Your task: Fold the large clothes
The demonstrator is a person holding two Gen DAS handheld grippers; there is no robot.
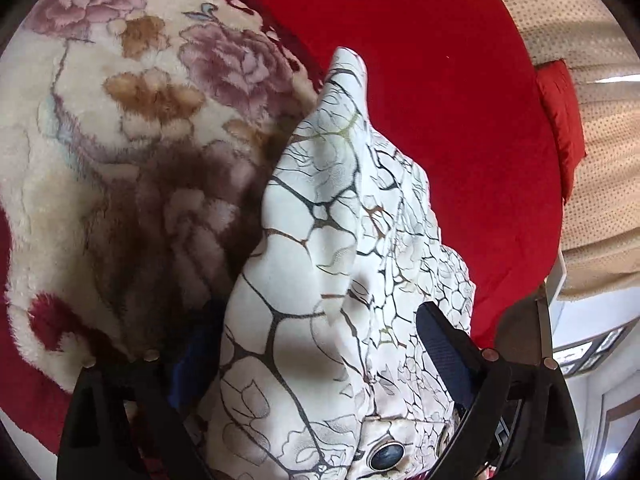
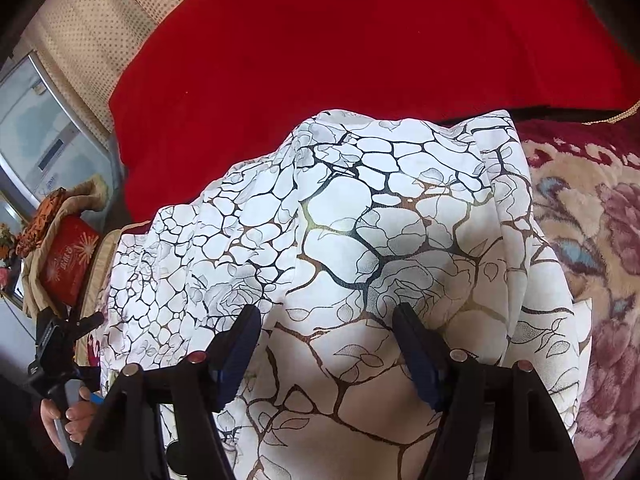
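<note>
The garment is white cloth with a dark cracked-vein and rose print [image 1: 320, 264]. In the left wrist view it is bunched up and lifted, with a dark round button [image 1: 386, 455] near the camera. My left gripper [image 1: 316, 340] has the bunched cloth between its fingers; the left finger is mostly hidden behind the cloth. In the right wrist view the garment [image 2: 360, 220] spreads wide over the bed. My right gripper [image 2: 324, 316] stands open, its two fingers wide apart over the cloth. The left hand and its gripper [image 2: 60, 344] show at the lower left there.
A red bedspread [image 1: 440, 80] lies beyond the garment. A cream plush blanket with purple flowers [image 1: 140, 100] lies beside it, also in the right wrist view [image 2: 592, 240]. Beige dotted curtain [image 2: 88, 32], a window and a red box [image 2: 66, 264] stand at the left.
</note>
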